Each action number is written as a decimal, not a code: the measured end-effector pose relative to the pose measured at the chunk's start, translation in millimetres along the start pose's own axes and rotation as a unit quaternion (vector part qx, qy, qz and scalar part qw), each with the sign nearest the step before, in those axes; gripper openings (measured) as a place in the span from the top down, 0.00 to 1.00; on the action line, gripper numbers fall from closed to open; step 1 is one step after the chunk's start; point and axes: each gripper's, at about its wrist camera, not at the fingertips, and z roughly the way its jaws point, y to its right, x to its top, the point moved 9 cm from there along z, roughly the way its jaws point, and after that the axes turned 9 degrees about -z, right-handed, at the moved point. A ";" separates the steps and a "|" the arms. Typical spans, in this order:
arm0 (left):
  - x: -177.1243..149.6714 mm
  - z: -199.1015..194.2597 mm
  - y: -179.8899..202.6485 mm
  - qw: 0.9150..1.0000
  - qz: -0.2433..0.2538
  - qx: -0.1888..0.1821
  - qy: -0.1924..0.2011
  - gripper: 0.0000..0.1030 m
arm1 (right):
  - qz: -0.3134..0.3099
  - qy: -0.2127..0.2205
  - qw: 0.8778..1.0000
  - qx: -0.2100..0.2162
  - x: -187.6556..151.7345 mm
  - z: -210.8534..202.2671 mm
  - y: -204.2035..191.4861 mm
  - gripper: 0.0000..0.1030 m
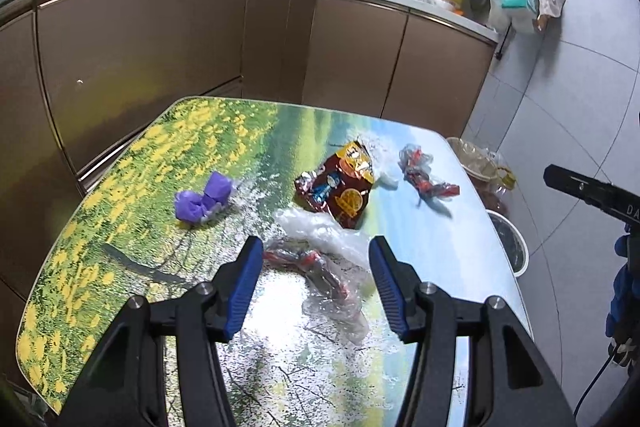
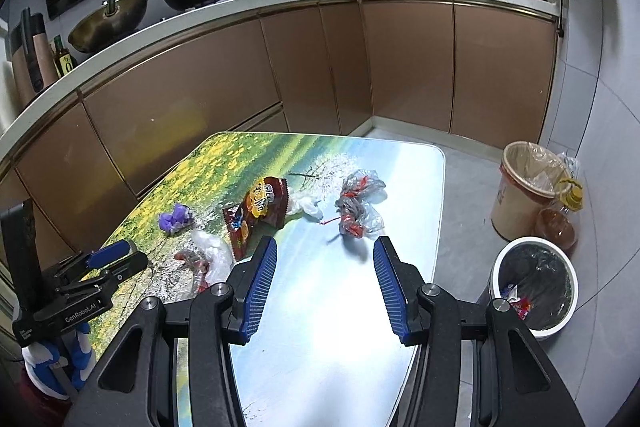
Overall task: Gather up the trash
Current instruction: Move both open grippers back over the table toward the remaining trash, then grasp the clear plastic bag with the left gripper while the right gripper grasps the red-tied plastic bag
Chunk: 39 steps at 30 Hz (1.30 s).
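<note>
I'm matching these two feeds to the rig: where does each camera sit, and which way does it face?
Left wrist view: on the left gripper, angled down at the table; its open jaws frame a clear wrapper; the right gripper shows at the right edge.
Right wrist view: on the right gripper, angled down over the table's bare end toward a crumpled plastic bag; its jaws are open; the left gripper shows at left.
Both share the snack bag, the purple wad and the white bin.
</note>
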 end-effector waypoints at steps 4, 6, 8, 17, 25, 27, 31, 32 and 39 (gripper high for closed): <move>-7.2 9.5 1.8 1.000 0.005 -0.003 -0.013 0.49 | 0.001 -0.006 1.000 0.006 -2.3 9.8 2.3 0.52; -10.9 12.7 2.2 1.000 0.007 -0.007 -0.019 0.49 | 0.003 -0.008 1.000 0.009 -3.6 14.3 3.8 0.52; -14.6 15.5 1.4 1.000 0.010 -0.006 -0.023 0.49 | 0.006 -0.012 1.000 0.012 -5.9 20.1 4.9 0.52; -21.8 29.9 -0.8 0.999 0.007 0.000 -0.044 0.49 | 0.014 -0.024 0.999 0.026 -15.8 39.2 11.6 0.52; -23.6 37.3 -10.1 0.998 0.003 0.011 -0.054 0.49 | 0.023 -0.027 0.999 0.027 -20.1 47.5 23.4 0.52; -23.9 37.2 -17.2 0.998 -0.001 0.016 -0.056 0.49 | 0.026 -0.027 0.999 0.027 -21.0 48.4 26.4 0.52; -24.1 36.6 -31.4 0.998 -0.012 0.023 -0.060 0.49 | 0.030 -0.028 0.999 0.028 -23.5 52.4 32.4 0.52; -24.3 36.6 -33.4 0.998 -0.014 0.024 -0.061 0.49 | 0.031 -0.028 0.999 0.029 -24.1 53.2 33.3 0.52; -29.0 39.9 -21.8 0.997 -0.016 -0.007 -0.078 0.49 | 0.036 -0.035 0.998 0.033 -30.2 62.2 38.9 0.52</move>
